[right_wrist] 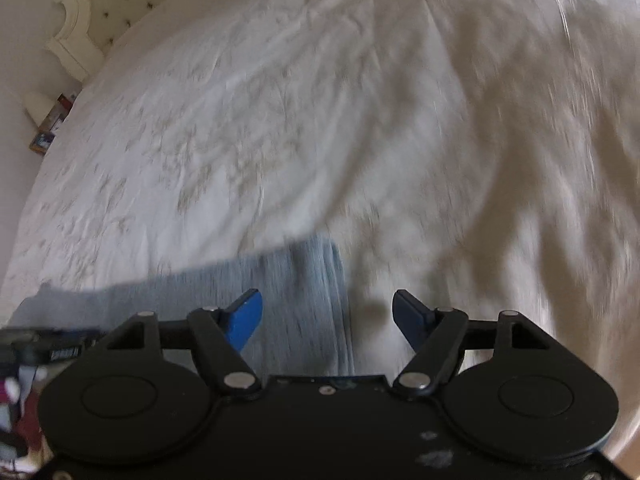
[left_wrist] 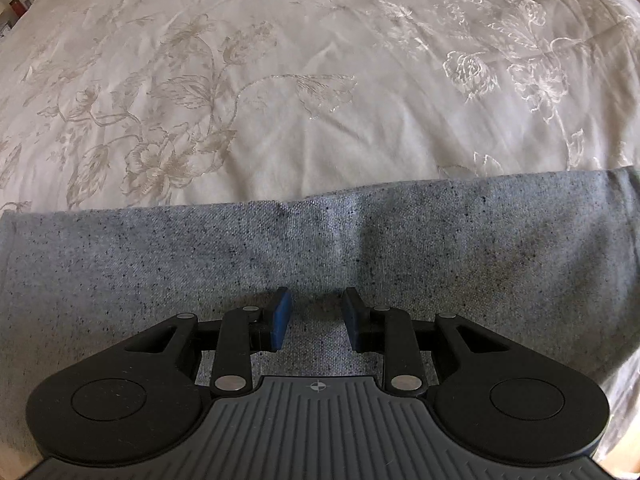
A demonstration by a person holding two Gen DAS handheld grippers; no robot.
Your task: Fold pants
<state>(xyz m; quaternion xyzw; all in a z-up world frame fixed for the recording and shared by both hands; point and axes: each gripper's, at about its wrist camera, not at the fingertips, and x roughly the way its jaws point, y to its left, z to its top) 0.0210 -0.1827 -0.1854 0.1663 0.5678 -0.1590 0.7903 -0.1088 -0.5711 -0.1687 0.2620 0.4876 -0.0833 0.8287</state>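
Observation:
Grey speckled pants (left_wrist: 320, 240) lie flat across the near part of the bed, their far edge running straight from left to right. My left gripper (left_wrist: 316, 296) points steeply down onto them. Its blue pads (left_wrist: 282, 320) stand a little apart, with flat cloth showing in the gap and nothing pinched. In the blurred right wrist view, the end of the pants (right_wrist: 304, 280) reaches up between the fingers. My right gripper (right_wrist: 327, 298) stands wide open above that end. Its left pad is over the cloth and its right pad over the bedspread.
A cream bedspread (left_wrist: 320, 80) with stitched flowers covers the bed (right_wrist: 280, 120) beyond the pants. A tufted headboard (right_wrist: 104, 8) and a bedside stand with small items (right_wrist: 48, 120) are at the far left. A dark blurred device (right_wrist: 40, 348) sits at the left edge.

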